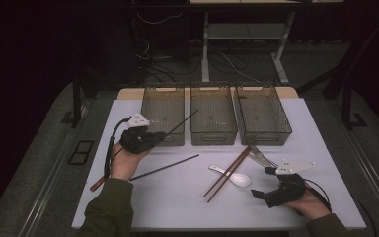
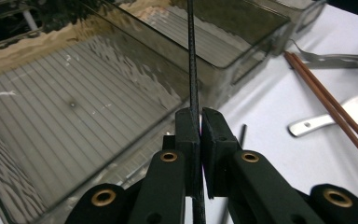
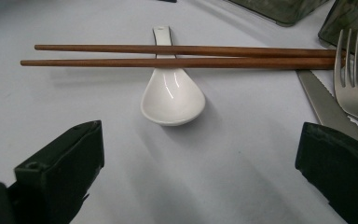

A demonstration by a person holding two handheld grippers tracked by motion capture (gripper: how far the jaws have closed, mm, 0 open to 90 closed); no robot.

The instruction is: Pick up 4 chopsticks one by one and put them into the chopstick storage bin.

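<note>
Above the near wall of the left bin [image 1: 163, 120]: black chopstick [image 1: 183, 121], pinched in the closed left gripper [image 1: 154, 138], tilted for dropping inside; right gripper [image 1: 268, 183], jaws wide and empty, waits right of that bin.

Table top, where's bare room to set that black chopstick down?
Bare: the near strip of the table between the hands, and the far-right edge beside the right bin. Crowded: around the white spoon, brown chopsticks, fork.

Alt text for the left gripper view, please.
The left gripper is shut on a thin black chopstick that points up over a clear bin. To the right, brown chopsticks lie across a white spoon.
</note>
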